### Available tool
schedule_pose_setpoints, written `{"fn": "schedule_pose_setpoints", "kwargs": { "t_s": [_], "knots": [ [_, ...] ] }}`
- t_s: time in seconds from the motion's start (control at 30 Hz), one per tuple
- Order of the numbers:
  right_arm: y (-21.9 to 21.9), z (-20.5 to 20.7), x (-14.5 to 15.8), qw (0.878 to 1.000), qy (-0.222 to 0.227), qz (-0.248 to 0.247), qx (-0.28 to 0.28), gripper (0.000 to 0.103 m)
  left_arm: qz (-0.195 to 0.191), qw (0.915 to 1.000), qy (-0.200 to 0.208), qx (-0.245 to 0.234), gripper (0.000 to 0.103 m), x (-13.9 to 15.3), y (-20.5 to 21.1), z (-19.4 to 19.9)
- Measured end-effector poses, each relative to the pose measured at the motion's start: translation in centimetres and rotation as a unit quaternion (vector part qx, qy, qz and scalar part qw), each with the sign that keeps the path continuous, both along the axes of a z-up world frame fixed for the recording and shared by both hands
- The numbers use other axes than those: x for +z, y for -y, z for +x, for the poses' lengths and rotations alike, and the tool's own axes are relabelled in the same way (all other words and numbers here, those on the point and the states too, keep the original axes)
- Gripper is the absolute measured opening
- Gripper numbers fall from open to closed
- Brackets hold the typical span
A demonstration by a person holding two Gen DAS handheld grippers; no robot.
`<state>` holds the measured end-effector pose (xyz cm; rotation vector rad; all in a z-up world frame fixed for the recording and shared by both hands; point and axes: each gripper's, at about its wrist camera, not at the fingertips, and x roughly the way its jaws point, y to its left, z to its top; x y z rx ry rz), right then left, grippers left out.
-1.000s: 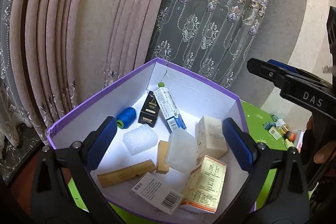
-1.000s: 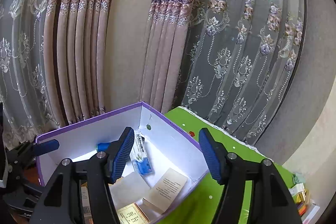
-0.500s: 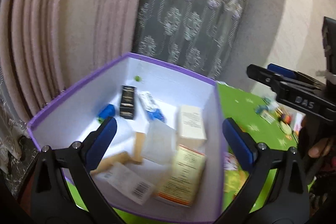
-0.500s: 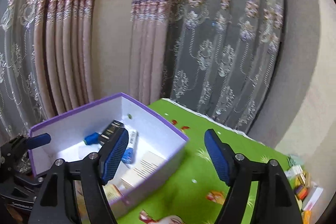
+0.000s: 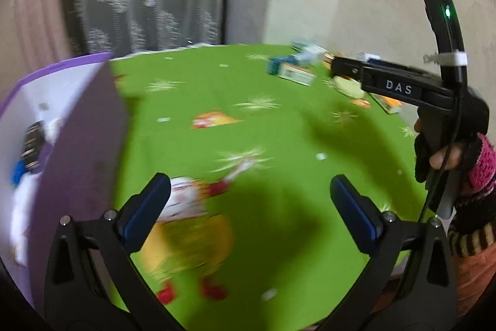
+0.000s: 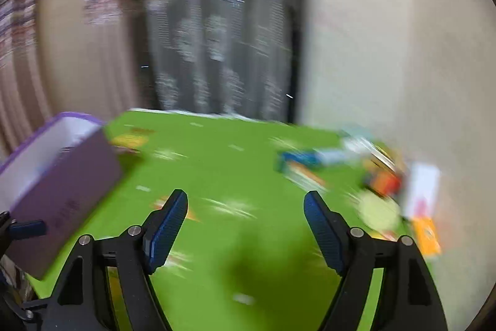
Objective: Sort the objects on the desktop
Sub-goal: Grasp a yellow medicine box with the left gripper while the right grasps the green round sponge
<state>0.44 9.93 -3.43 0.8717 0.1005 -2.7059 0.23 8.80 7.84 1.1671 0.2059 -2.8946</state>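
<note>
A purple box (image 5: 83,138) with a white inside stands at the left of the green tablecloth (image 5: 272,138), holding small items; it also shows in the right wrist view (image 6: 62,188). A blurred pile of small boxes and packets (image 5: 297,67) lies at the far right of the table, also in the right wrist view (image 6: 372,172). My left gripper (image 5: 248,207) is open and empty above the cloth. My right gripper (image 6: 245,216) is open and empty, and it shows from the side in the left wrist view (image 5: 387,82), near the pile.
Patterned curtains (image 6: 201,36) hang behind the table and a plain wall (image 6: 387,51) stands at the right. The cloth carries printed cartoon figures (image 5: 192,225). Both views are motion-blurred.
Both grippers have swung right, away from the purple box toward the pile of items. The box has slid to the left edge of both views. Both stay open and empty.
</note>
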Motion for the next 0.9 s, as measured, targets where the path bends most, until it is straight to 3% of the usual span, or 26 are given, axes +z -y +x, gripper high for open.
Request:
{"fn": "schedule_pose_setpoints", "kwargs": {
  "t_s": [0.13,0.2,0.4,0.6,0.7,0.9],
  "knots": [
    [-7.2,-2.2,-2.7,0.996,0.039,-0.029,-0.069,0.078,-0.001,0.9996,0.007,-0.027,0.102,-2.2,-2.6,-4.5],
    [-9.5,-3.8,-4.4,0.993,0.063,-0.034,-0.093,0.078,0.017,0.9991,0.022,-0.031,0.102,-3.6,-3.3,-8.3],
    [-11.6,-8.4,-7.7,0.985,0.115,-0.036,-0.126,0.078,0.106,0.9918,0.070,0.012,0.102,-6.6,-3.7,-17.0],
    [-11.5,-12.3,-9.2,0.978,0.135,0.022,-0.156,0.078,0.151,0.9832,0.068,0.077,0.102,-7.2,-3.6,-22.4],
    [-12.2,-14.0,-10.0,0.977,0.147,0.013,-0.153,0.083,0.160,0.9791,0.078,0.099,0.102,-7.1,-4.4,-24.7],
    [-11.4,-15.0,-10.6,0.979,0.156,0.033,-0.126,0.099,0.113,0.9682,0.091,0.204,0.102,-7.0,-5.4,-28.7]
  ]
}}
